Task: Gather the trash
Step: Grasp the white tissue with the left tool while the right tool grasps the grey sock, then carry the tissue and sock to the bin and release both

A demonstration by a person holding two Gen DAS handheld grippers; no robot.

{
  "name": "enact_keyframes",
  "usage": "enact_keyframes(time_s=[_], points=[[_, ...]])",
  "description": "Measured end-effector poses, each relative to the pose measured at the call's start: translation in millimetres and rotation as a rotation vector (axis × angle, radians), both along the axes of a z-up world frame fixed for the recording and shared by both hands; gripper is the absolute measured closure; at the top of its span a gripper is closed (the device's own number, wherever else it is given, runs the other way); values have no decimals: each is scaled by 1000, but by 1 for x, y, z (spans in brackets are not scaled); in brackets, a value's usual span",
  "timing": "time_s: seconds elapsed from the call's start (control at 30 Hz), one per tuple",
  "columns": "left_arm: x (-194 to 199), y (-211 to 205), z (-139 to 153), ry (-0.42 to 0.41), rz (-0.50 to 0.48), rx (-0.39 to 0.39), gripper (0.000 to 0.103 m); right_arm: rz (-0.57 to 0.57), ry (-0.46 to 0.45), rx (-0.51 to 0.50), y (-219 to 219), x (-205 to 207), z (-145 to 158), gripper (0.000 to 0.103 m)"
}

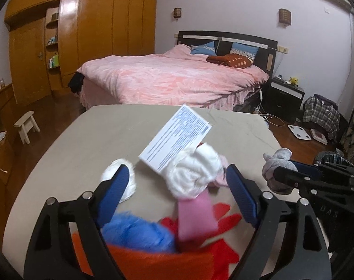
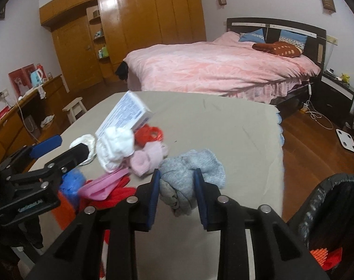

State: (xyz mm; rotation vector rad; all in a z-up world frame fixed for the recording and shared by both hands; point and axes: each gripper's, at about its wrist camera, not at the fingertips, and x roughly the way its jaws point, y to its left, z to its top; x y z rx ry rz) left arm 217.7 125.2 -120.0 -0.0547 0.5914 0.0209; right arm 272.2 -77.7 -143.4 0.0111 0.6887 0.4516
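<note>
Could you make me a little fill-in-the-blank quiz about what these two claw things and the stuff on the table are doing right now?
1. The right gripper is shut on a balled-up ____ sock.
2. The left gripper has its jaws ____ around a white sock.
3. A white printed box leans on the white sock, on the ____ table.
4. The bed behind has a ____ cover.

Missing words: grey; open; beige; pink

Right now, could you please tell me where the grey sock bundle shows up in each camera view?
Left wrist view: grey sock bundle at right, in the right gripper.
Right wrist view: bottom centre, clamped between the fingers.
Shared landmark: white printed box.
</note>
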Motion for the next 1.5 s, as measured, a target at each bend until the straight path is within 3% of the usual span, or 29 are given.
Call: enact_keyframes(time_s=[0.37, 0.5, 0.6, 1.07, 1.5], points=[[43, -10, -34, 116, -20, -30, 30, 4, 8, 5, -2, 10, -10, 74], [46, -8, -40, 137, -23, -37, 51, -1, 16, 10, -3, 12, -12, 74], [43, -7, -38, 121, -18, -44, 58, -6, 20, 17, -5, 11, -13, 74], [-7, -22, 10, -9, -11, -27, 60, -8, -37, 42, -19, -15, 19, 74], [-43, -60, 52, -86, -85, -36, 60, -41, -128, 53, -57, -61, 64, 74]])
